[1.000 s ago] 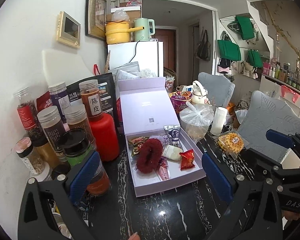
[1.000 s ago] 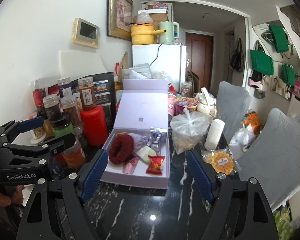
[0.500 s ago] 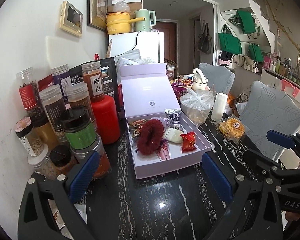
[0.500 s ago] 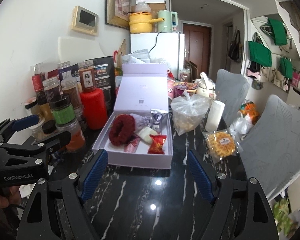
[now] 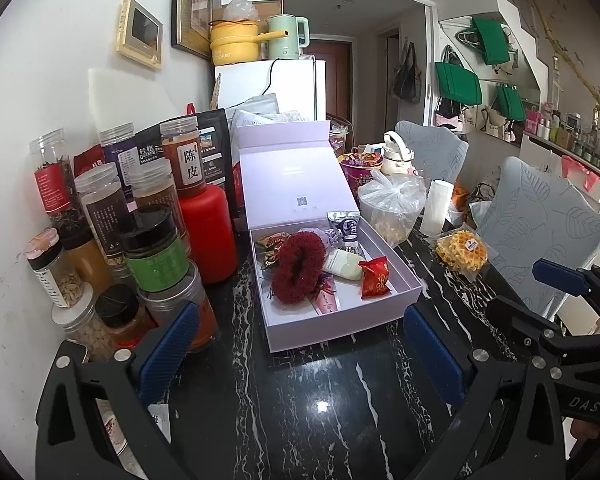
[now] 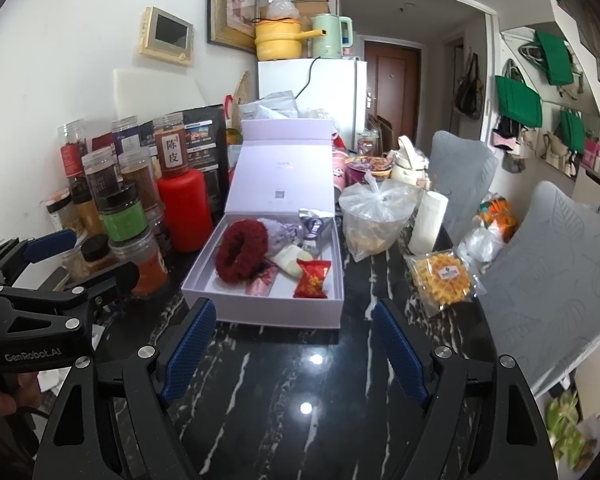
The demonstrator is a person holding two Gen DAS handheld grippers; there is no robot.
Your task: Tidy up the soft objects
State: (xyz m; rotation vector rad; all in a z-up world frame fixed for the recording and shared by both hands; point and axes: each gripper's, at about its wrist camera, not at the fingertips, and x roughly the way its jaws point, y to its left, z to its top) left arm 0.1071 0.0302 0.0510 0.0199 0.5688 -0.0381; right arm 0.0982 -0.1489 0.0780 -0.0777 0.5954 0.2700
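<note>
Both tools hang above the near edge of the dark marbled surface [image 6: 284, 392], each with its blue pads spread wide and nothing between them. The left tool [image 5: 300, 344] points at the near left corner of the box; the right tool [image 6: 294, 344] faces the box's near wall squarely.

The pale lilac box [image 6: 260, 308] sits in the middle of the surface with its lid standing up at the far side, so the tray is reachable from above and from the near side. Inside it lie the soft things: a fluffy dark red scrunchie [image 6: 242, 250] on the left, a lilac one [image 6: 278, 232] tucked behind it, a cream tube-like packet [image 6: 290, 260], a red sweet wrapper [image 6: 312, 278] toward the right, a pink sachet [image 6: 260, 284] near the front wall, and a silver-blue pouch [image 6: 314, 226] leaning against the far right corner.

A packed waffle [image 6: 440, 276] lies on the surface right of the box, just in front of a tied plastic bag [image 6: 374, 220]. Spice jars [image 5: 156, 248] crowd the left side against the wall, which leaves the box as the one open holder.

The scene fits a box mid-filling, with the waffle possibly yet to go in, or a box already filled with both tools drawn clear.
</note>
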